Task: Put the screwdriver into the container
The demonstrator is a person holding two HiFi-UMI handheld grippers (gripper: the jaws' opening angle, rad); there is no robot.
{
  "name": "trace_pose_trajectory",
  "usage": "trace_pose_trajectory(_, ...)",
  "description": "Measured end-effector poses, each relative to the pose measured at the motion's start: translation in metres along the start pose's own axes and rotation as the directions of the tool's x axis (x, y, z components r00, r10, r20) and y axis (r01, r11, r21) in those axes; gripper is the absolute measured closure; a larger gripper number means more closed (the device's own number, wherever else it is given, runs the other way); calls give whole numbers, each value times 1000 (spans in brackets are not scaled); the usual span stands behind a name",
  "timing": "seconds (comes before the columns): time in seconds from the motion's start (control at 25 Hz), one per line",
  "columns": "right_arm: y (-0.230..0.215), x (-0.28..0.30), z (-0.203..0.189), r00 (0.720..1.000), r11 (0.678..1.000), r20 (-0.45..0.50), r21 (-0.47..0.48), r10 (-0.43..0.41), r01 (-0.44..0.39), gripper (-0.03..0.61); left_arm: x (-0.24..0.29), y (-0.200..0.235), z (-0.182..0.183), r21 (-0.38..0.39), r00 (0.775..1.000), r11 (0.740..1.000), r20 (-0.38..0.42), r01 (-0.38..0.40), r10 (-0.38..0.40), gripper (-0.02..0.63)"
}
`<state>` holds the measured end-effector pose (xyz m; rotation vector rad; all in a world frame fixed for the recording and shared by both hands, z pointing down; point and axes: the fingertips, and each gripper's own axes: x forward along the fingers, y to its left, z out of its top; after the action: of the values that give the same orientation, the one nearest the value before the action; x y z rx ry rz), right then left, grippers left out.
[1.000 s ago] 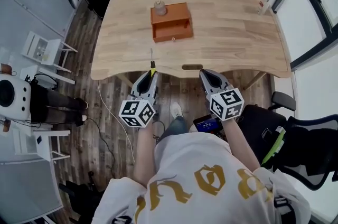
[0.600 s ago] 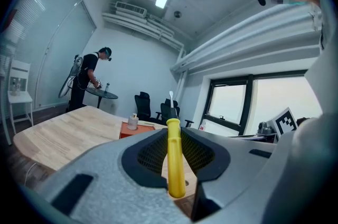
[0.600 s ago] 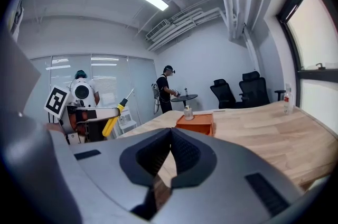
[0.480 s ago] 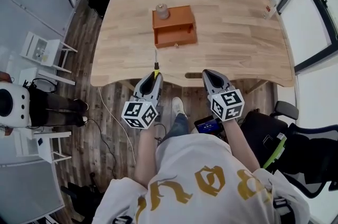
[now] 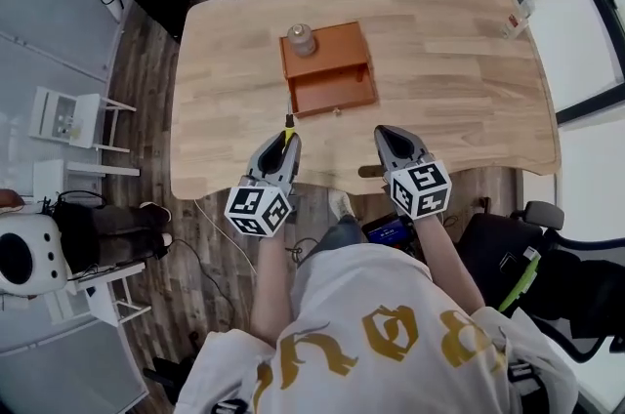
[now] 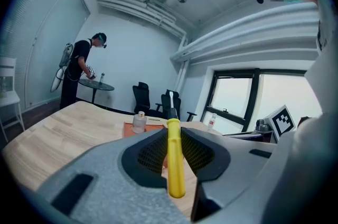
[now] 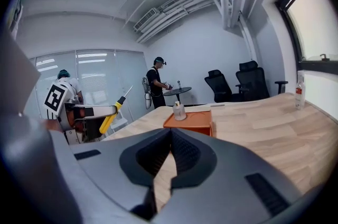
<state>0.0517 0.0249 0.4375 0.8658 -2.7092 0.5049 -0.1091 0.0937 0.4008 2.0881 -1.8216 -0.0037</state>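
My left gripper is shut on a yellow-handled screwdriver, whose thin shaft points up and away toward the table. It hangs over the table's near edge, just short of the orange container. This container is an open orange box with a small pale bottle at its far left corner. My right gripper is shut on nothing, to the right at the same near edge. The screwdriver shows at the left of the right gripper view.
The wooden table has a small bottle at its far right corner. A person stands at a round table beyond the far left. Office chairs stand behind the table. A white side stand is on the left floor.
Both grippers have come forward toward the table: the screwdriver tip is now closer to the orange container. Both stay shut.
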Motion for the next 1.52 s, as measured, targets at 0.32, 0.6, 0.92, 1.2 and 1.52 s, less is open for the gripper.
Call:
trace_pose_trajectory(0.32,-16,79,9,998,999,-57,27,-38,40,568,54,76,4,-51,997,998,-74,25,-29,535)
trace_pose_trajectory(0.6,-13,113,4,995,997,-83,27,-64,66,568,85,90,0,-46,987,993,-106,113,-117,535)
trace_pose_trajectory(0.92,-32,108,13,989,990,-53,36,-136,138,568,100,90,6,-54,982,986,-93,159,-164,535)
trace_pose_trajectory(1.2,-33,106,20,989,987,-30,53,-147,148,568,103,90,17,-41,983,986,-81,161,-164,535)
trace_pose_trajectory(1.52,-35,111,25,991,991,-13,32,-131,131,568,111,99,21,-21,988,991,-77,132,-133,535)
